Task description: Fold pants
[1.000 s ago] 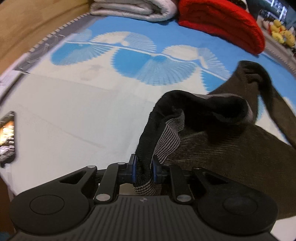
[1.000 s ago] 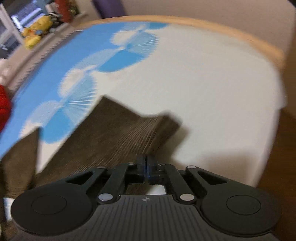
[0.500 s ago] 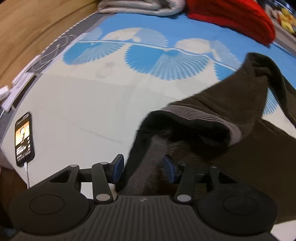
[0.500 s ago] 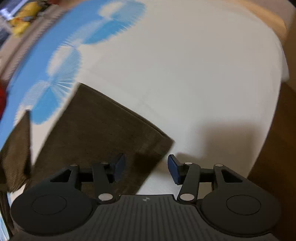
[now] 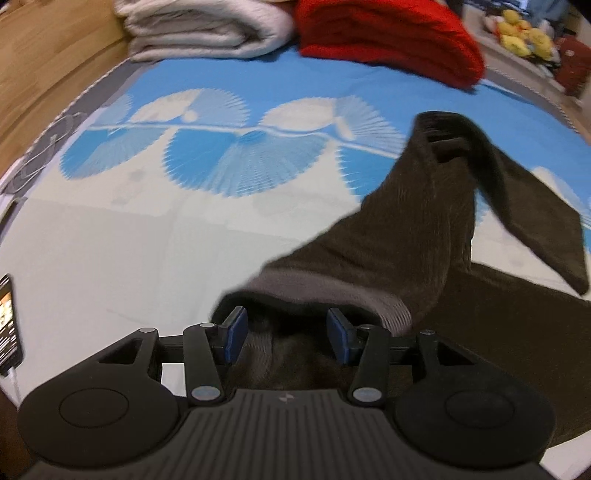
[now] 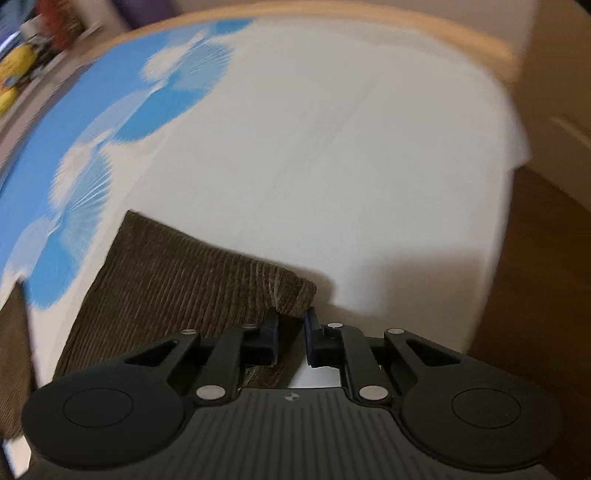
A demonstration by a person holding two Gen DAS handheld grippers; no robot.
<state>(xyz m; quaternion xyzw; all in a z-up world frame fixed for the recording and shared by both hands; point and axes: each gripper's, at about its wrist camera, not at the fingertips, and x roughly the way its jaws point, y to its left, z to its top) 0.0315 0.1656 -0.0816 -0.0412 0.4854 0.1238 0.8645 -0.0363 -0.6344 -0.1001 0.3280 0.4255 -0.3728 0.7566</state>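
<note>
Dark brown corduroy pants (image 5: 424, 236) lie on the bed, one leg folded back over itself toward the upper right. The grey ribbed waistband (image 5: 332, 291) lies just ahead of my left gripper (image 5: 286, 334), which is open with the waist cloth between its blue pads, not clamped. In the right wrist view a pant leg (image 6: 177, 280) lies flat, its hem corner (image 6: 295, 291) raised. My right gripper (image 6: 290, 332) has its jaws closed narrowly on that hem corner.
The bedsheet (image 5: 147, 236) is white with a blue fan print. A folded white blanket (image 5: 207, 29) and a red blanket (image 5: 391, 37) lie at the far end. A phone (image 5: 9, 325) lies at the left edge. The bed edge (image 6: 506, 206) drops to wooden floor on the right.
My left gripper opened and let go of the waistband, which now lies lower on the bed. My right gripper opened, then closed again on the hem corner of the pant leg.
</note>
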